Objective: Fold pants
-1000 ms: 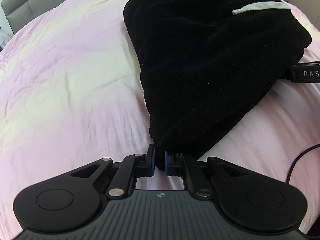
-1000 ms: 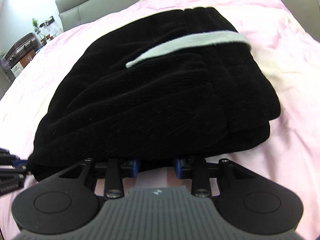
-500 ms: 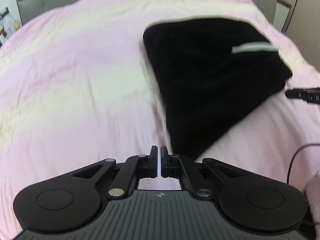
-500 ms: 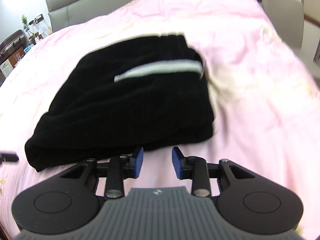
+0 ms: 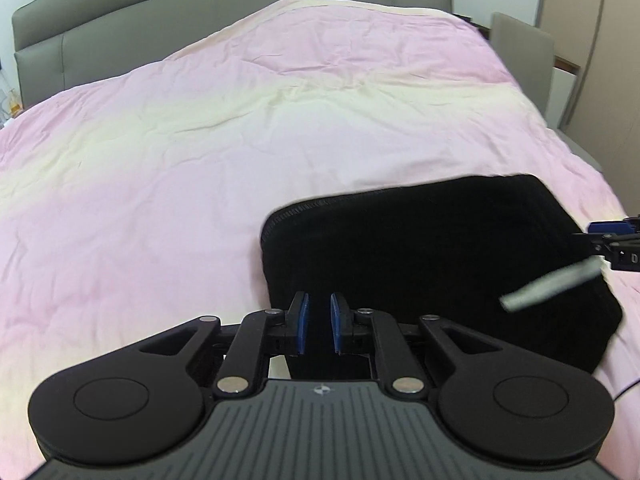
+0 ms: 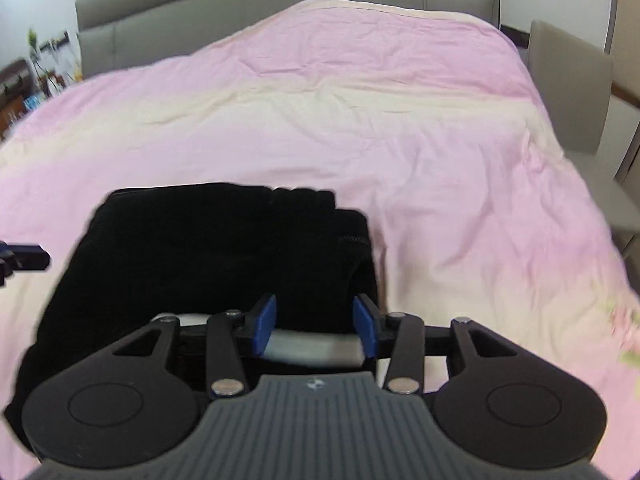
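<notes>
The black pants (image 5: 432, 248) lie folded in a compact bundle on the pink bed cover (image 5: 200, 152). A white drawstring (image 5: 552, 292) lies across their right part. My left gripper (image 5: 319, 326) is slightly open and empty, raised above the bundle's near left edge. In the right wrist view the pants (image 6: 208, 256) fill the lower left. My right gripper (image 6: 316, 330) is open and empty above their near right part, with the drawstring (image 6: 312, 348) seen between its pads. The right gripper's tip shows in the left wrist view (image 5: 612, 236).
A grey padded headboard (image 5: 200, 20) stands at the far end of the bed. A grey chair (image 6: 576, 92) stands by the bed's right side. A shelf with small items (image 6: 36, 68) is at far left.
Both grippers pulled back and up from the folded pants, so the bundle looks smaller and lower. The left gripper went from nearly shut to slightly open. The right gripper opened wider.
</notes>
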### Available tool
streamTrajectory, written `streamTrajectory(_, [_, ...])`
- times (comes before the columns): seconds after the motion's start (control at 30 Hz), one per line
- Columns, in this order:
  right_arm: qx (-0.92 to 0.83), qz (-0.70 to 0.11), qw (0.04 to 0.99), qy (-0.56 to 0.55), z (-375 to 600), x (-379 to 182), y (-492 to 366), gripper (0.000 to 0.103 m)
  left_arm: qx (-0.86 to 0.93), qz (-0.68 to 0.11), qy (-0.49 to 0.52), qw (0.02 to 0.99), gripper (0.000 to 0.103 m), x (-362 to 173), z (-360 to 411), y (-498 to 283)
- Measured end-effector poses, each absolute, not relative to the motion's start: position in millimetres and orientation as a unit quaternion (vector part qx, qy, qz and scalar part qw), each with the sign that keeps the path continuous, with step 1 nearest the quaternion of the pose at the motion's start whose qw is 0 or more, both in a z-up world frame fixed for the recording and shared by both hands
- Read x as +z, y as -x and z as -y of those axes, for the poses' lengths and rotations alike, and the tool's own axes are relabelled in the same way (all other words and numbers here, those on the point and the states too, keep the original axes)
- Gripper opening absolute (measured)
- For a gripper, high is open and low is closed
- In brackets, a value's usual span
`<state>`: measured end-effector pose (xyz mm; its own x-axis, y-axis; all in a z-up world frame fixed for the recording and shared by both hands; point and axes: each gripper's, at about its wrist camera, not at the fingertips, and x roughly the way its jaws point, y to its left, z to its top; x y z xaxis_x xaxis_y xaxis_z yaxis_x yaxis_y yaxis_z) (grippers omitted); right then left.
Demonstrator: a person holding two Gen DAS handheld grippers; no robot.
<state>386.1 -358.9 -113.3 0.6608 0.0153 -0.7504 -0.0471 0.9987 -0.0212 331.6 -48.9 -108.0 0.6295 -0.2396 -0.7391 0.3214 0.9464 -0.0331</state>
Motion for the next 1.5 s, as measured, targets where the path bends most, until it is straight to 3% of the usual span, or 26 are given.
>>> streamTrajectory(0.3, [0.008, -0.458, 0.888, 0.03, 364.7, -142.9, -443.0, 0.043, -0.125, -0.473, -0.068, 0.87, 0.013, -167.2, 47.6, -393.8])
streamTrajectory(0.37, [0.006, -0.463, 0.887, 0.008, 373.4, -143.6, -445.0, 0.053, -0.131, -0.475, -0.056, 0.869, 0.014, -164.3, 42.3, -394.9])
streamTrajectory(0.47, [0.021, -0.467, 0.883, -0.031, 388.4, -135.7, -444.9, 0.056, -0.126, -0.48, -0.043, 0.867, 0.016, -151.2, 30.5, -388.8])
streamTrajectory(0.6, [0.052, -0.488, 0.867, -0.083, 406.7, -125.0, -433.0, 0.073, -0.166, -0.485, -0.025, 0.858, 0.054, -128.8, 20.1, -372.6])
streamTrajectory(0.7, [0.073, -0.51, 0.848, -0.127, 418.8, -124.2, -423.0, 0.075, -0.206, -0.496, -0.015, 0.844, 0.071, -117.4, 20.5, -360.7])
streamTrajectory(0.9, [0.103, -0.542, 0.812, -0.191, 441.0, -137.0, -406.9, 0.081, -0.245, -0.532, 0.009, 0.811, 0.079, -113.4, 23.4, -340.1])
streamTrajectory(1.13, [0.118, -0.561, 0.767, -0.288, 463.1, -179.0, -409.5, 0.083, -0.227, -0.557, 0.072, 0.796, 0.085, -150.7, 16.6, -355.3])
streamTrajectory(1.3, [0.13, -0.565, 0.76, -0.296, 458.5, -194.0, -416.1, 0.085, -0.239, -0.557, 0.086, 0.791, 0.092, -165.2, 19.6, -362.1])
streamTrajectory(1.5, [0.143, -0.568, 0.751, -0.305, 452.3, -211.5, -428.9, 0.086, -0.253, -0.557, 0.088, 0.786, 0.092, -179.8, 27.1, -368.2])
